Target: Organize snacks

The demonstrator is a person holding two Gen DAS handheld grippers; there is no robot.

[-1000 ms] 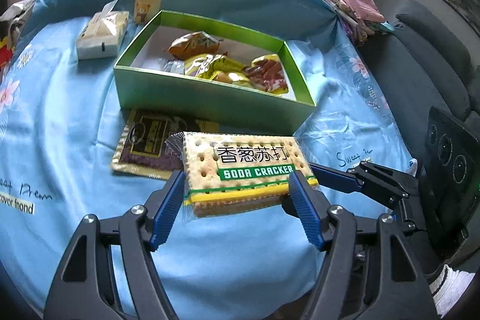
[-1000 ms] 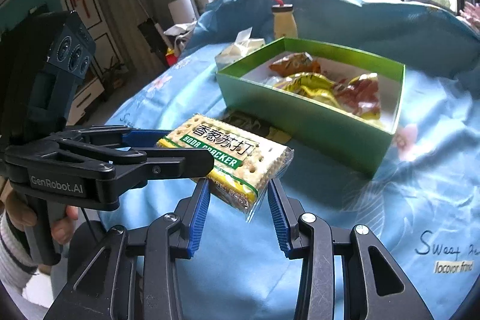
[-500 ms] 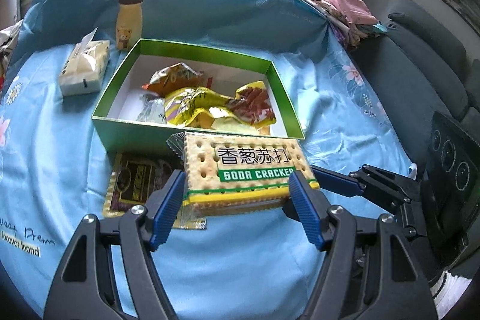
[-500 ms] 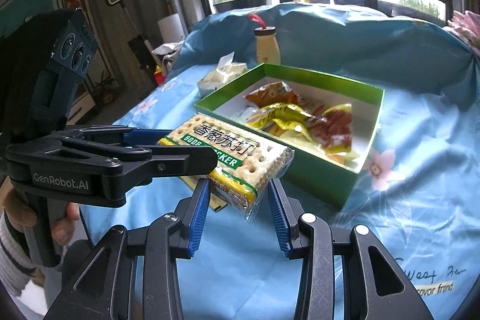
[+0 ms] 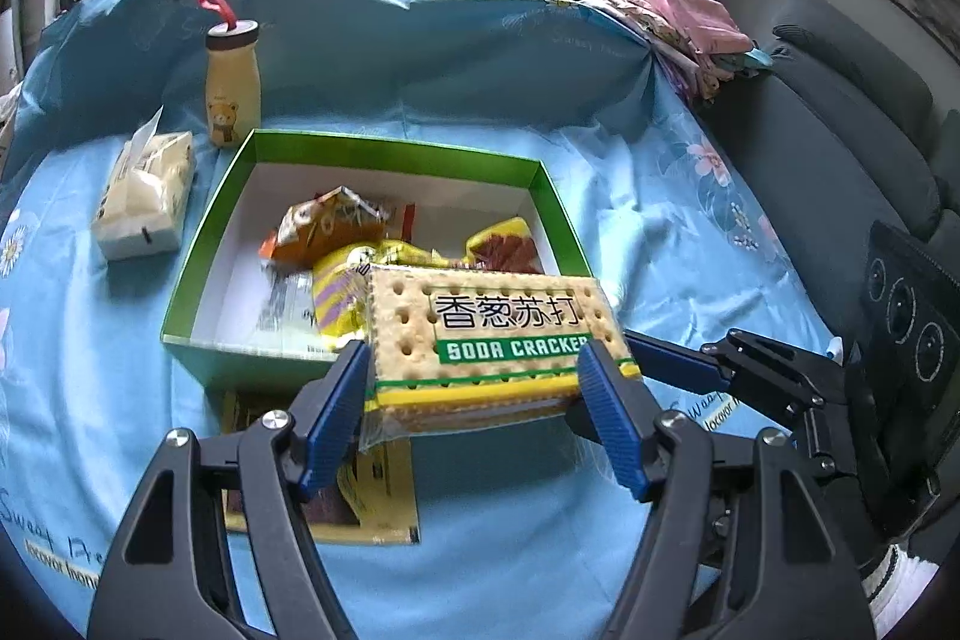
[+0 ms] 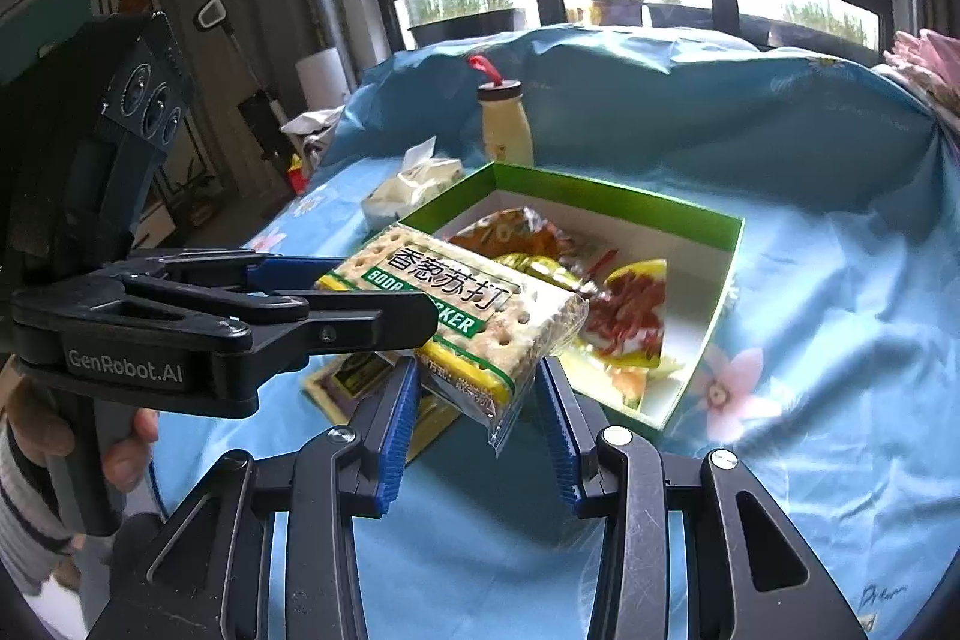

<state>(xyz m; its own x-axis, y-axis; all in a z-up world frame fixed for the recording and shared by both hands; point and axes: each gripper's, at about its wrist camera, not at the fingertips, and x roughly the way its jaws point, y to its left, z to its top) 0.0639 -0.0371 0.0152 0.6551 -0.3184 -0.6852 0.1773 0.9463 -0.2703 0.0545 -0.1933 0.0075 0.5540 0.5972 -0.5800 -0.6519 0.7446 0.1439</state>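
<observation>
Left wrist view: my left gripper (image 5: 474, 388) and right gripper (image 6: 474, 394) both clamp the crackers (image 5: 498, 340), in air above the box (image 5: 384, 148) near wall. An uneven release may tip the pack onto the counter (image 5: 90, 340).

Glossy plastic cracker pack (image 5: 498, 340), wrinkled cloth (image 5: 690, 250)

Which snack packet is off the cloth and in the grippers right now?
The soda cracker pack, clamped by both the left gripper and the right gripper. The other packets lie in the green box; one flat packet lies on the cloth.
</observation>
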